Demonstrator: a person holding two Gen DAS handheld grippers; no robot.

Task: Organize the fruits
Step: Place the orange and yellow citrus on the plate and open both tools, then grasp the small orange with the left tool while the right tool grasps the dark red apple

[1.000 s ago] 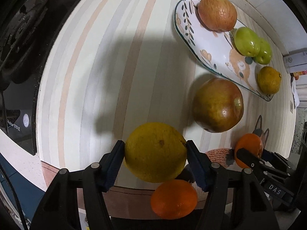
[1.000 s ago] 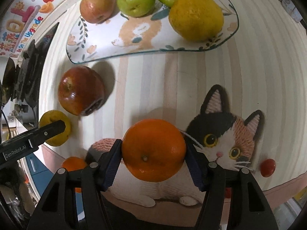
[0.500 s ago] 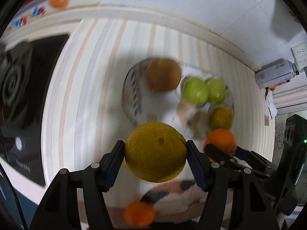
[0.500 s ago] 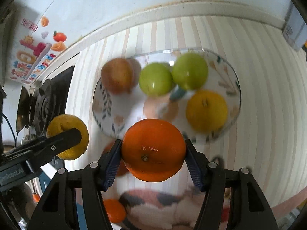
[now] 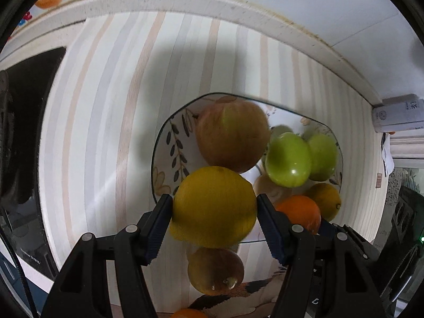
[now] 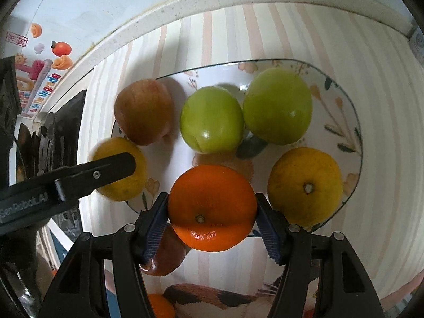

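Note:
My left gripper [image 5: 213, 201] is shut on a yellow citrus [image 5: 212, 212], which hangs over the near left rim of the patterned plate [image 5: 169, 143]. My right gripper [image 6: 212, 198] holds an orange [image 6: 212, 209] above the plate's [image 6: 341, 100] near edge. Its jaws are opening, and the pads still touch the orange. On the plate lie a red apple [image 6: 143, 111], two green apples [image 6: 212, 119] [image 6: 277, 106] and a yellow citrus [image 6: 304, 185]. In the right wrist view the left gripper's finger [image 6: 106, 169] crosses its yellow fruit [image 6: 124, 188].
A dark red apple [image 5: 214, 270] and a small orange [image 6: 159, 307] lie on the striped cloth near the cat picture [image 6: 212, 299]. A black stove [image 5: 21, 132] borders the left side. The wall ledge [image 5: 238, 8] runs behind the plate, and a white box [image 5: 397, 116] stands at the right.
Both grippers have carried their fruits away from the cat picture toward the wall, so that they are over the plate. The loose red apple has dropped below them in the views.

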